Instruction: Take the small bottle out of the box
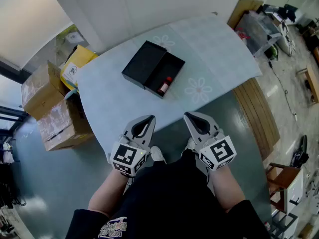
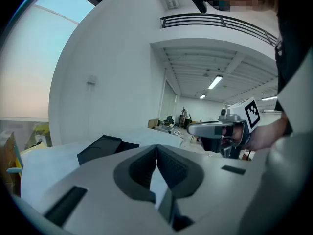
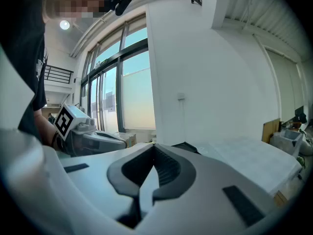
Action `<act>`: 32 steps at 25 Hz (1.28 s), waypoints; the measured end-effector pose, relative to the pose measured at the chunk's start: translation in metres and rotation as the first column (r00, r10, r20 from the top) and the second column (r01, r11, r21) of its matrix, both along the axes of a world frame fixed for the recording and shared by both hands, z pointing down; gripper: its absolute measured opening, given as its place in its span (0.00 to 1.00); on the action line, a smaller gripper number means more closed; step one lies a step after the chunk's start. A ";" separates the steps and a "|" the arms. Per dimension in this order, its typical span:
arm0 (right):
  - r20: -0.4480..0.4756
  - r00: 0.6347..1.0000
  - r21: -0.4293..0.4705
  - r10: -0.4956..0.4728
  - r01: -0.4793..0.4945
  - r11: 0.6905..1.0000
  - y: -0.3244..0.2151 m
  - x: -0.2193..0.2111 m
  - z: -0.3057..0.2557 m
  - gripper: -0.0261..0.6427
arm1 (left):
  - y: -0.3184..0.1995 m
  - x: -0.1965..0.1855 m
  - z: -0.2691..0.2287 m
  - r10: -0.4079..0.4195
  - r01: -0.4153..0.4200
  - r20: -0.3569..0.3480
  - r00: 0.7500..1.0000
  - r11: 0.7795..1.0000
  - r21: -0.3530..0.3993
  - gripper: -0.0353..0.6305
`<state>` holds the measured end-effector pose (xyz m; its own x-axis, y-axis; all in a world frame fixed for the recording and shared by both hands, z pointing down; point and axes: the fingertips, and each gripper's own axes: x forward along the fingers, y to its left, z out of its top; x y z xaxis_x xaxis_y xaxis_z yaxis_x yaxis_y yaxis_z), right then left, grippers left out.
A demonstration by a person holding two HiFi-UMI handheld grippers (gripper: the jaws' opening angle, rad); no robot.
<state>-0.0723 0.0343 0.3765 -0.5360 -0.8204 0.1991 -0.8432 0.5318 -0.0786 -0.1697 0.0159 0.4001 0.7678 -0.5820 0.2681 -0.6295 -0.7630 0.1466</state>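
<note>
In the head view a table (image 1: 119,108) under a pale blue cloth with flower prints fills the middle of the frame. A black box (image 1: 172,66) stands open on it, just above centre, its 2 halves side by side. The small bottle (image 1: 164,85) lies in the right-hand half, toward that half's lower corner, and shows a red patch. Nothing touches the bottle or the box.

The left hand-held gripper (image 1: 151,118) sits at lower centre-left, over the near edge of the table, with its tip toward the box and well apart from it. Its own view shows the 2 jaws pressed together at the tips with nothing between them. The box appears as a dark shape beyond them, at that frame's left.

The right hand-held gripper (image 1: 187,115) is at lower centre-right, near the left one and about level with it, also aimed toward the box from well short of it. In its own view the jaws meet at the tips and are empty. A dark edge of the box shows just past them.

Each gripper view also catches the other hand-held gripper off to one side, held by the person's hand.

At the left of the head view, cardboard boxes (image 1: 50,108) and a yellow carton (image 1: 77,61) stand on the floor beside the table. A wooden panel (image 1: 256,113) lies along the table's right edge.
</note>
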 end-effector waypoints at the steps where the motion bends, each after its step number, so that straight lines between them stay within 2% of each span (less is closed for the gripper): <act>1: -0.001 1.000 0.001 0.001 -0.001 1.000 0.001 0.000 -0.001 0.07 | 0.001 0.000 0.000 0.001 -0.001 0.000 1.000 1.000 0.000 0.10; 16: 0.009 1.000 0.036 -0.029 0.029 0.999 0.005 0.007 -0.014 0.07 | 0.007 0.006 -0.006 -0.011 0.011 0.012 1.000 1.000 0.005 0.10; 32: 0.002 0.989 0.061 -0.147 0.147 0.987 -0.027 0.042 -0.025 0.07 | -0.004 0.036 -0.010 -0.133 0.133 0.012 0.991 0.991 0.006 0.10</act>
